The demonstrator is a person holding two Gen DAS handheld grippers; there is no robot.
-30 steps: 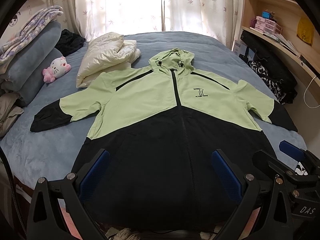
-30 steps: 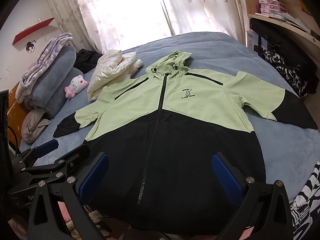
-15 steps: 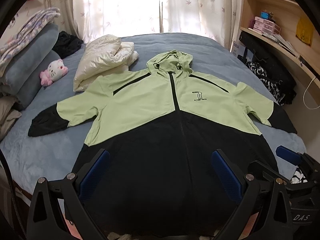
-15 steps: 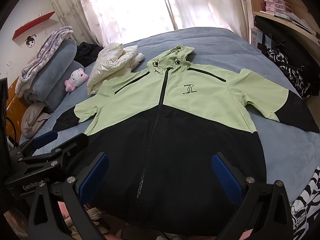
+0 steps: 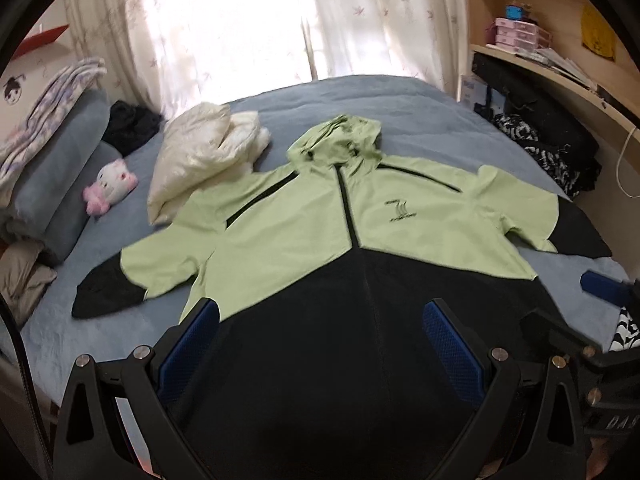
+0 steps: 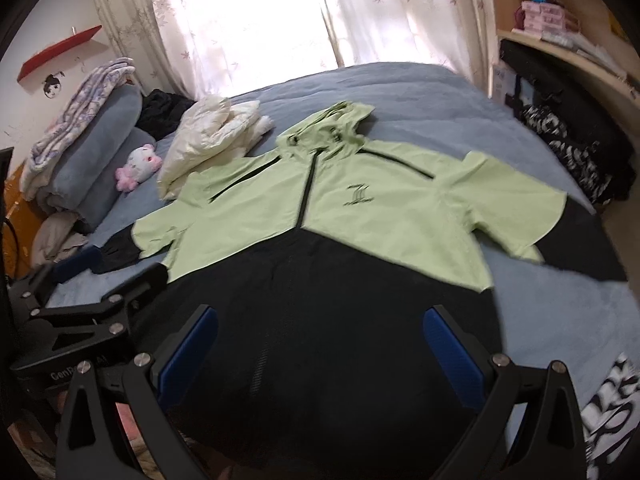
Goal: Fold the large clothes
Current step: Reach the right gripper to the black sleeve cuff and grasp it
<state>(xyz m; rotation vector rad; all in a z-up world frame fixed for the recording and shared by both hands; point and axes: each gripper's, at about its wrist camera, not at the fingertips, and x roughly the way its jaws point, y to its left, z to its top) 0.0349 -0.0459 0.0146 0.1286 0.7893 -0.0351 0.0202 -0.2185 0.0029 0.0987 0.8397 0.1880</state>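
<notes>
Both wrist cameras are looking from the foot of the bed (image 5: 420, 104) toward the curtained window (image 6: 256, 20), low and close behind their jaws. Both are sharing the jacket (image 5: 360, 240) spread beyond the jaws, and each is catching the other gripper at its edge.

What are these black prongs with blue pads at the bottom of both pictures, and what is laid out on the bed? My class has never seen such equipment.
They are two handheld claws, one in each of a person's hands, each carrying a camera that looks along its fingers. One picture comes from the left claw, the other from the right claw. Both are open and hold nothing. A green and black hooded jacket lies spread flat on the blue bed, unfolded. Beside it sit a cream puffy garment and a plush toy.
</notes>
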